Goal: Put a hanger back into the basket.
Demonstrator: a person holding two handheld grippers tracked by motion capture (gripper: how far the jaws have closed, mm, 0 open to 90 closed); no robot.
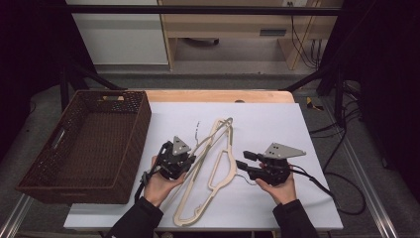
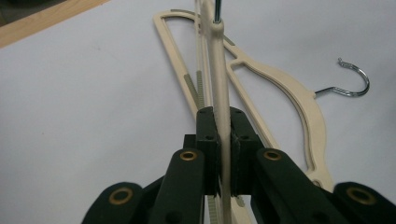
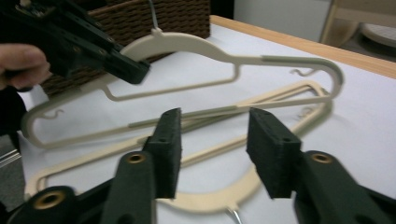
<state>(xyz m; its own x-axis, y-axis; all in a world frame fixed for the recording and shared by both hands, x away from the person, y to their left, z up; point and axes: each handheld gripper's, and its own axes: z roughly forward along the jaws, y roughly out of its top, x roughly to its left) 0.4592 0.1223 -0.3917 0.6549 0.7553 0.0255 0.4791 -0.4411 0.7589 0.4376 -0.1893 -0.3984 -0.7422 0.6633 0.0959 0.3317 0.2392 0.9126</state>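
Two cream plastic hangers lie across the white sheet. My left gripper [image 1: 190, 161] [image 2: 223, 135] is shut on the shoulder of one hanger [image 1: 204, 144] [image 2: 219, 70], which stands edge-on between its jaws and is tilted up off the sheet. The other hanger [image 1: 218, 171] [image 2: 299, 98] lies flat beside it, its metal hook [image 2: 352, 86] pointing away. My right gripper [image 1: 243, 159] [image 3: 217, 135] is open just above the flat hanger [image 3: 210, 200], with nothing between its jaws. Beyond it, the left gripper [image 3: 133, 70] holds the raised hanger [image 3: 187, 44].
A dark brown wicker basket [image 1: 143, 124] [image 3: 154, 14] stands at the left of the table, its inside bare. The white sheet [image 1: 277, 129] covers a wooden tabletop [image 1: 218, 95]. Cables trail off the right edge.
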